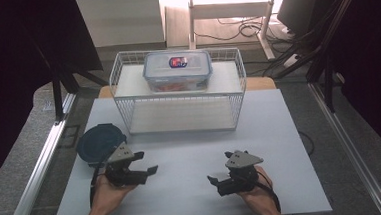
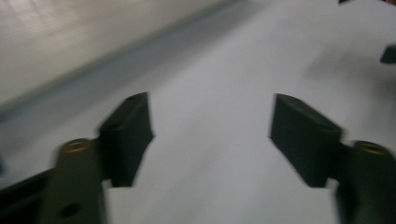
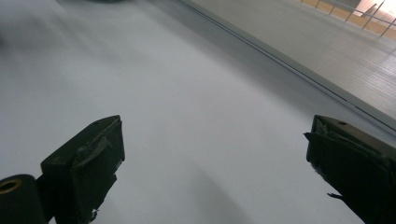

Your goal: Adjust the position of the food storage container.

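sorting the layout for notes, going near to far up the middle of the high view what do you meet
left gripper and right gripper over the near part of the white table → wire basket → lidded clear container on the basket's upper shelf

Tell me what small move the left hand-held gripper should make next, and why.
Probably swing the left hand-held gripper back toward the dark blue round lid lying just behind it on the white table. Its jaws stand open and empty over bare tabletop, pointing away from the lid, which is the nearest thing. The clear lidded container on the wire rack sits farther off.
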